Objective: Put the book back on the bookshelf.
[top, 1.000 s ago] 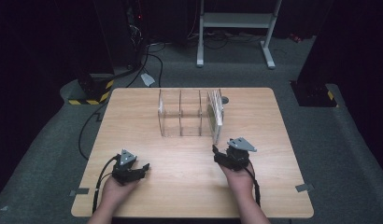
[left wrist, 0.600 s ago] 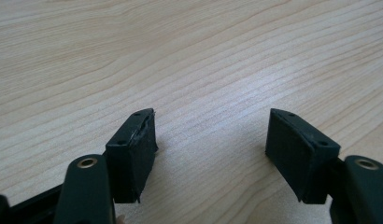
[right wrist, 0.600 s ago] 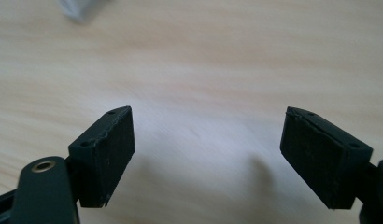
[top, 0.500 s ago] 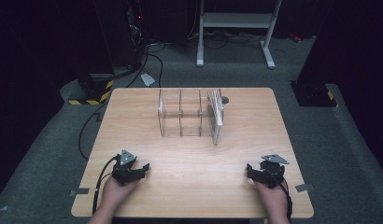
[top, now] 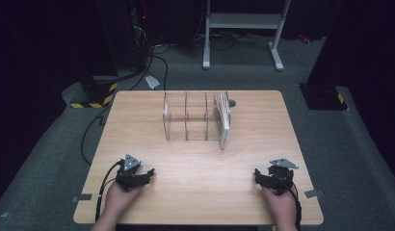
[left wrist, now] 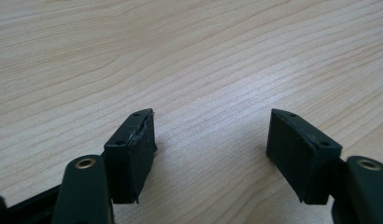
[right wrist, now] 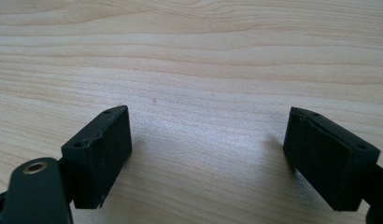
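A clear plastic rack [top: 188,120] with several slots stands at the back middle of the wooden table [top: 195,192]. Flat clear cases [top: 223,118] stand upright in its rightmost slot. My left gripper [top: 136,170] rests at the front left, open, and between its jaws [left wrist: 210,135] is bare wood. At the front right my right gripper [top: 272,173] lies low over the table, well away from the rack. Its jaws [right wrist: 208,135] have just been opening and stand wide apart with nothing between them.
A small dark round object [top: 232,102] lies on the table just behind the rack. Off the table's back left corner sits a yellow-and-black striped box [top: 92,94] with cables. A white stand's legs [top: 241,33] are on the floor behind.
My right hand has drawn back from the rack's right end to the table's front right corner. The left hand and the rack have stayed put.
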The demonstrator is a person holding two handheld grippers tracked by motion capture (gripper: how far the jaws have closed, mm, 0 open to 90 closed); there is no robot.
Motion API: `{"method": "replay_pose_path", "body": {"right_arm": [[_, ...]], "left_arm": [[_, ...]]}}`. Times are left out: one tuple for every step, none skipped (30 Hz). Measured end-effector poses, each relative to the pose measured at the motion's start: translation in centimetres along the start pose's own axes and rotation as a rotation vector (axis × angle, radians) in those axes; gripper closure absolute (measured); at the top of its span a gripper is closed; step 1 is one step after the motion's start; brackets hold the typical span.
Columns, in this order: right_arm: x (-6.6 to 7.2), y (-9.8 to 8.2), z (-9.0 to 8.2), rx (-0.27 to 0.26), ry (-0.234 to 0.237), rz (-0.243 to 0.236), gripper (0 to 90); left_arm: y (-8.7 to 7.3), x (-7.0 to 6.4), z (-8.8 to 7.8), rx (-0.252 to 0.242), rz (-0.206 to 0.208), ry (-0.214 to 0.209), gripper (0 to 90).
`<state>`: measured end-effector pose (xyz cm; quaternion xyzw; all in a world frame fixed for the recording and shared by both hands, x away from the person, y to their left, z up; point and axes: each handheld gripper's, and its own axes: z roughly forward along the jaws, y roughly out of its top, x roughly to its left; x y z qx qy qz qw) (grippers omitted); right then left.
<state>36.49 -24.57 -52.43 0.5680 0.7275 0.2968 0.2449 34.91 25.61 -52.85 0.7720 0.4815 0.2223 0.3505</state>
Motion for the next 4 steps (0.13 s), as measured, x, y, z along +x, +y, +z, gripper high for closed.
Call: {"method": "replay_pose_path", "body": {"right_arm": [[0.00, 0.00, 0.00, 0.000, 0.000, 0.000, 15.0], [0.00, 0.00, 0.00, 0.000, 0.000, 0.000, 15.0], [0.01, 0.00, 0.00, 0.000, 0.000, 0.000, 15.0], [0.00, 0.00, 0.00, 0.000, 0.000, 0.000, 15.0]], "left_arm": [[0.00, 0.00, 0.00, 0.000, -0.001, 0.000, 32.0], [0.00, 0.00, 0.00, 0.000, 0.000, 0.000, 31.9], [-0.01, -0.01, 0.00, 0.000, -0.001, -0.001, 31.8], [-0.01, -0.02, -0.01, 0.000, 0.000, -0.002, 31.7]]}}
